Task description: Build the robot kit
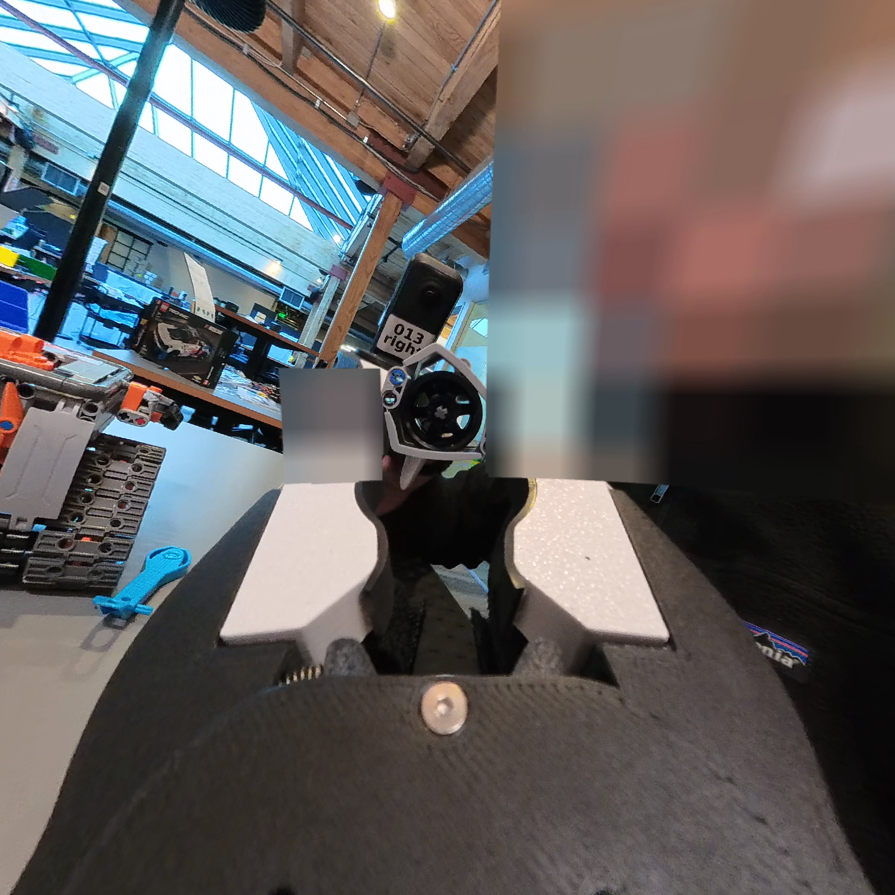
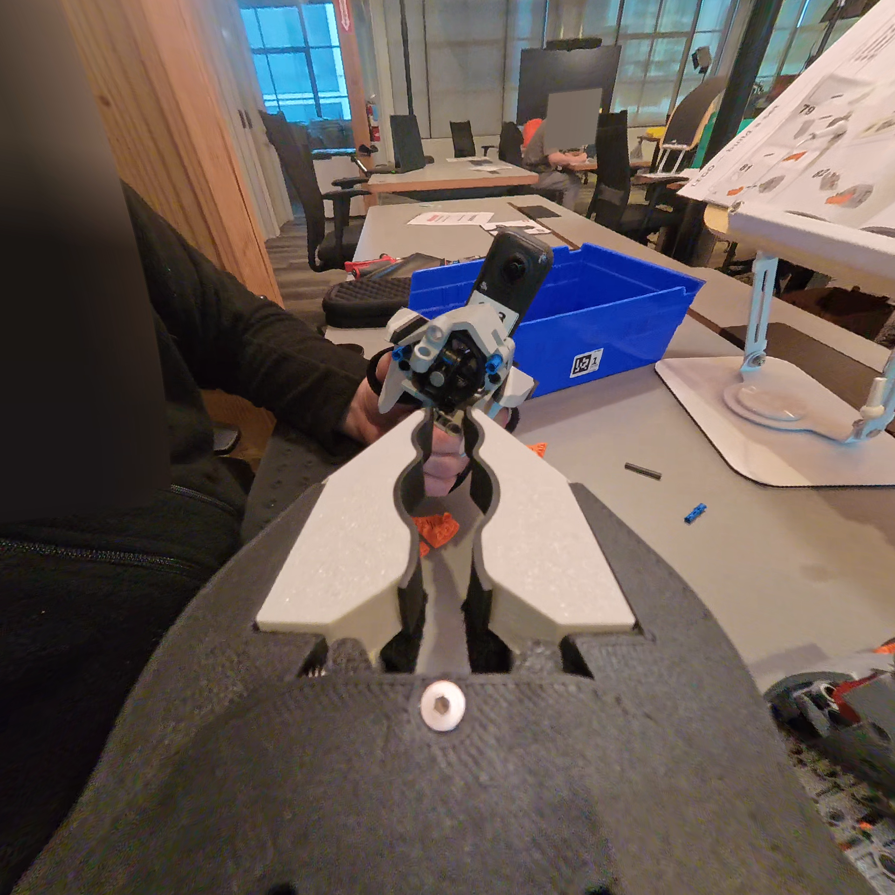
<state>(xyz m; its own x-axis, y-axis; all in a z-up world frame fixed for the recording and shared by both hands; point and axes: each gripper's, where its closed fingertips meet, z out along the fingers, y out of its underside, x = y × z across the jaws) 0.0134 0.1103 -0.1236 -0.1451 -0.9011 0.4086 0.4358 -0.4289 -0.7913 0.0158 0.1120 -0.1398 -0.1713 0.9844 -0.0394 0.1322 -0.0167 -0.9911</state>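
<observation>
Pinching tight, the right gripper (image 2: pixel 443 417) has its pale, grainy scalloped fingers (image 2: pixel 358 532) closed on a thin dark stub under the wheel piece (image 2: pixel 448 370): a black spoked hub caged in an angular grey-white frame with blue pins. It's held up in the air above the grey table (image 2: pixel 629 557), between the two grippers. Facing it, the left gripper (image 1: pixel 445 486) has its fingers (image 1: pixel 315 547) spread wide and grips nothing; whether they touch the frame, I can't tell. Ridged orange plates (image 2: pixel 436 530) lie flat on the table beneath. Off to one side sit a glossy blue bin (image 2: pixel 605 310), a tiny blue pin (image 2: pixel 695 513) and a black rod (image 2: pixel 642 470). The left view catches a blocky grey-and-orange tracked model (image 1: pixel 72 460) and a flat blue tool (image 1: pixel 140 586) beside it
</observation>
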